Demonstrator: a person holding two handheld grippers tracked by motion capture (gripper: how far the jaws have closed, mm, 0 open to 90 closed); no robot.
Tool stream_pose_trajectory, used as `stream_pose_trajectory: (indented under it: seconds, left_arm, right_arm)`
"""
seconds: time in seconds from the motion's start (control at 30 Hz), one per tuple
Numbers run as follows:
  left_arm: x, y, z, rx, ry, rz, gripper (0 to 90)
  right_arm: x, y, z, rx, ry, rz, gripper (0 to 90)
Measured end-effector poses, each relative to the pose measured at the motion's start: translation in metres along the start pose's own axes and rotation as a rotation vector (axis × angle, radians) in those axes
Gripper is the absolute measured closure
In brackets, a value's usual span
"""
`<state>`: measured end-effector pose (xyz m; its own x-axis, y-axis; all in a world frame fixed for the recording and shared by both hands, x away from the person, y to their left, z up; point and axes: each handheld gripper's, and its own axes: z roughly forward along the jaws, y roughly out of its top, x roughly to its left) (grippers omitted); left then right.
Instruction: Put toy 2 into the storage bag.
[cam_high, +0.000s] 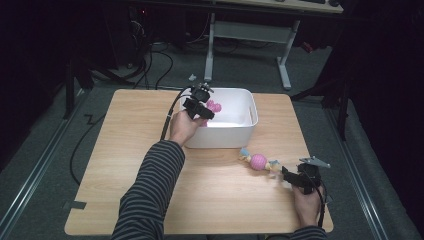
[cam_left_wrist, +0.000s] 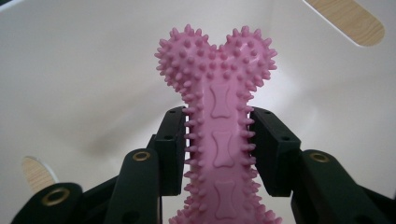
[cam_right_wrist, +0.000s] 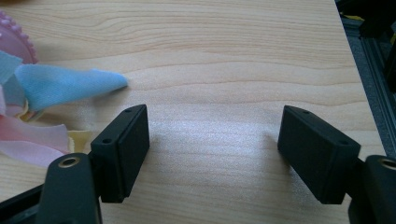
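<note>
A pink spiky rubber bone toy (cam_left_wrist: 219, 116) is clamped by its shaft between the jaws of my left gripper (cam_left_wrist: 218, 140), which is shut on it. In the high view that left gripper (cam_high: 202, 107) hangs over the left part of a white plastic bin (cam_high: 247, 120), the pink bone (cam_high: 214, 106) poking out over the inside. A second toy, a pink ball with pastel cloth strips (cam_high: 258, 161), lies on the wooden table (cam_high: 150, 125) in front of the bin. My right gripper (cam_high: 285, 174) stands open just right of it, and its strips (cam_right_wrist: 56, 88) lie beside the left jaw.
The bin's white inner wall (cam_left_wrist: 84, 84) lies behind the bone. The table's right edge (cam_right_wrist: 355, 60) runs close to my right gripper, with dark floor rails beyond. A desk frame (cam_high: 282, 55) and cables (cam_high: 160, 60) stand behind the table.
</note>
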<state>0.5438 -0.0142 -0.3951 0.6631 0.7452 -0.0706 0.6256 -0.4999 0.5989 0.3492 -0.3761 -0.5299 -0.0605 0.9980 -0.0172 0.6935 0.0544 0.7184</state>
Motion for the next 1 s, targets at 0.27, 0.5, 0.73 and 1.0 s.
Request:
stream_pose_trajectory:
  seconds: [0.27, 0.5, 0.73, 1.0]
  left_arm:
    - [0.001, -0.001, 0.002, 0.017, -0.002, -0.006, 55.7]
    - [0.000, -0.003, -0.009, -0.013, -0.007, -0.006, 44.1]
    - [-0.001, -0.008, -0.032, -0.065, -0.017, 0.001, 39.2]
    - [0.001, -0.025, -0.061, -0.130, -0.001, 0.006, 37.1]
  right_arm:
    - [0.000, 0.000, 0.000, 0.000, 0.000, 0.000, 25.2]
    - [0.000, 0.000, 0.000, 0.005, 0.001, 0.003, 25.2]
    - [0.000, 0.000, 0.000, 0.004, 0.001, 0.003, 25.2]
    - [0.000, 0.000, 0.000, 0.005, 0.001, 0.003, 25.2]
